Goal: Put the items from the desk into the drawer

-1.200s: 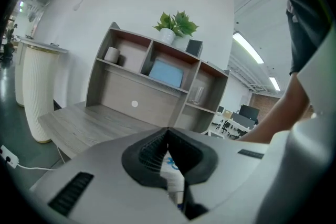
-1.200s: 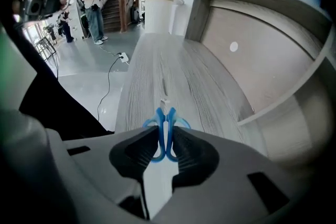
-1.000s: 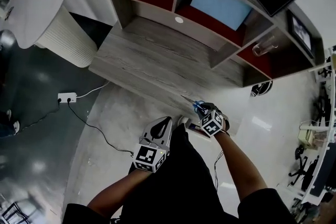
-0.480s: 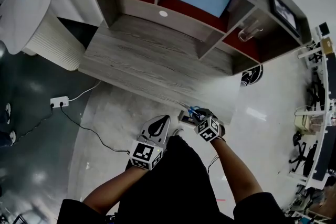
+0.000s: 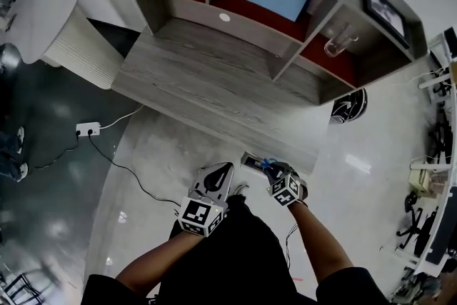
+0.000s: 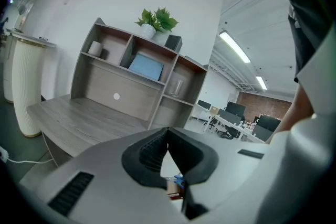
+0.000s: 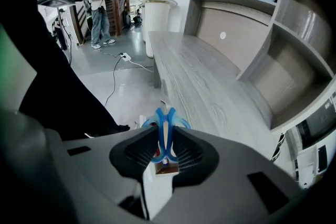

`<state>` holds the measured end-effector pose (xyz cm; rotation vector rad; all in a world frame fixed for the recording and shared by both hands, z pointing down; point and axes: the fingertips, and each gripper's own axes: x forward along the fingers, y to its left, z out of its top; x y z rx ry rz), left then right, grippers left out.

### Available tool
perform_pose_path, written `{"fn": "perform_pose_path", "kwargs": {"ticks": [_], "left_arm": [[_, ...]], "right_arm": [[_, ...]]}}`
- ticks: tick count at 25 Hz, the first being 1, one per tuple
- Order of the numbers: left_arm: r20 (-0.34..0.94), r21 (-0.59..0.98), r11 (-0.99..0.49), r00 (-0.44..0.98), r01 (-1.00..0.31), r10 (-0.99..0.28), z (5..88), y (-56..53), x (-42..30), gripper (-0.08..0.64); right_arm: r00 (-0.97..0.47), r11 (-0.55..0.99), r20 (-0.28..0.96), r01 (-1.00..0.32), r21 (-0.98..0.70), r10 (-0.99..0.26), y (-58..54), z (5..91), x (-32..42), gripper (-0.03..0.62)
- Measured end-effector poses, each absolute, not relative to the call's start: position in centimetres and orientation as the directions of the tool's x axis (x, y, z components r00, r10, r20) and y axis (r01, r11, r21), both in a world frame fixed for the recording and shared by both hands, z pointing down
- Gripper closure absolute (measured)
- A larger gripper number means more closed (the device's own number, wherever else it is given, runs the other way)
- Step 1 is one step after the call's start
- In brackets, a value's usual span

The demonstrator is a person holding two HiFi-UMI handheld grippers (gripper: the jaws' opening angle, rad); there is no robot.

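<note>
The wood-grain counter (image 5: pixel 214 89) with its shelving took up most of the head view, and it was bare of loose items. Under the counter's front edge, toward its right end, we made out what looked like the pulled-out drawer (image 5: pixel 251 161), a dark narrow opening. The right gripper (image 7: pixel 166 139) hung right at that opening, just off the counter's front edge and tipped steeply down. The left gripper (image 5: pixel 218 171) sat further out from the counter, beside the right one and pointing nearly level, so the right hand was plainly the nearer to the drawer.

The right jaws were clamped on the blue handles of a pair of scissors (image 7: pixel 167 119). The scissors' long axis ran in line with the jaws, loops just past the tips and the thin blades ahead, aimed down toward the counter's front edge. We judged that placing them called only for lowering straight along that axis. The left jaws were together at the tips with nothing between them.
</note>
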<state>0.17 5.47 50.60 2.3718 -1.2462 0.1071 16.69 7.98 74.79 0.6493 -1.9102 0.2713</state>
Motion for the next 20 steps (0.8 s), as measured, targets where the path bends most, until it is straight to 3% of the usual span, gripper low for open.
{"fn": "perform_pose_path", "kwargs": {"ticks": [20], "left_arm": [[0.376, 0.316, -0.400, 0.501, -0.860, -0.780, 54.7, 9.3, 4.7, 0.546]], "right_arm": [[-0.318, 0.853, 0.914, -0.520, 0.053, -0.251, 11.2, 82.8, 19.7, 0.494]]}}
